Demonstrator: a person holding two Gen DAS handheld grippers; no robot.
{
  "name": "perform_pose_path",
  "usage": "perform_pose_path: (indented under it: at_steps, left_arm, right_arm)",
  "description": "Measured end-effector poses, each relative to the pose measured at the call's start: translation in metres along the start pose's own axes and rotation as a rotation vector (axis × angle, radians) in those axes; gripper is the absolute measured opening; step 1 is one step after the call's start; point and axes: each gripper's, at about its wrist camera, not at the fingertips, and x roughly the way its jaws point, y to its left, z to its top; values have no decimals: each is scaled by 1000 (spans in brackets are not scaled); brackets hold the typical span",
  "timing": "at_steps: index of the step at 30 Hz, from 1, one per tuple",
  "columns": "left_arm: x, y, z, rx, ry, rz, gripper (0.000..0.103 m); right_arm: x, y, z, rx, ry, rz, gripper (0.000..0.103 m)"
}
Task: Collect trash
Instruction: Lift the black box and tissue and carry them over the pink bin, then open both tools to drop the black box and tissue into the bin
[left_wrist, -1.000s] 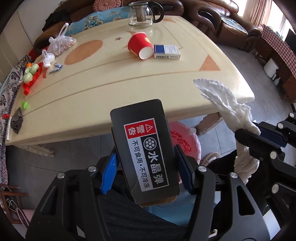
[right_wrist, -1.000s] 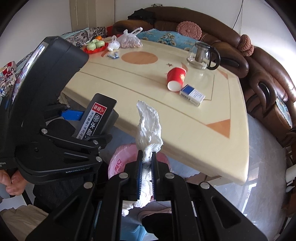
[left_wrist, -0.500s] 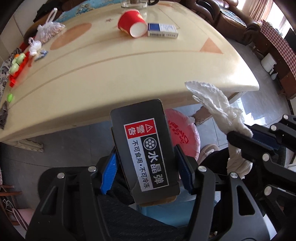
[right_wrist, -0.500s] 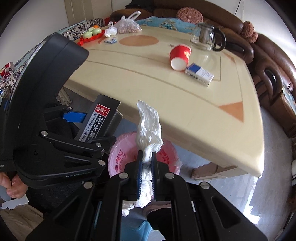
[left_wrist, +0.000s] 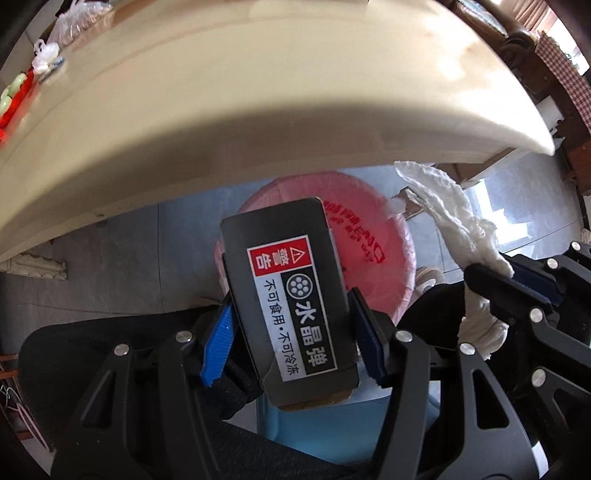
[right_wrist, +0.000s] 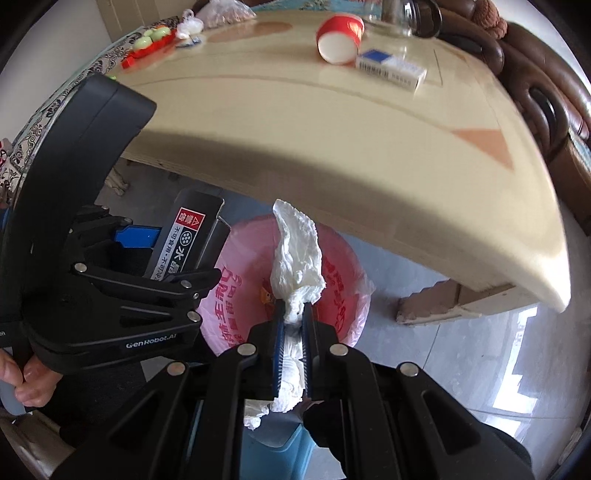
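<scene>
Left gripper (left_wrist: 291, 332) clamps a black box with a red warning label (left_wrist: 286, 295) across its width, jaws about half apart; right gripper (right_wrist: 293, 332) is pinched tight on a crumpled white tissue (right_wrist: 297, 266). Both point steeply down over the pink-lined trash bin (right_wrist: 343, 295), judged ready for dropping; bin sits below the cream table's edge (right_wrist: 369, 177), which overhangs and narrows the approach. On the table remain a tipped red paper cup (right_wrist: 340, 38) and a blue-and-white carton (right_wrist: 391, 68), likely next.
</scene>
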Motion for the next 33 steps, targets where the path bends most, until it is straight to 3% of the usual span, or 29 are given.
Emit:
perform_pose_path:
  at_steps: [16,28,33]
  left_arm:
    - [87,15,1,-86,156,-30,58]
    - [133,25,3,-185,237,-128,58]
    - [155,28,6,-213,280,-130,58]
  right_arm:
    - [85,-14,-1,69,130,69,9]
    - [139,-27,-7,117,218,88,9]
    - [158,-33,-8,131,254,93,9]
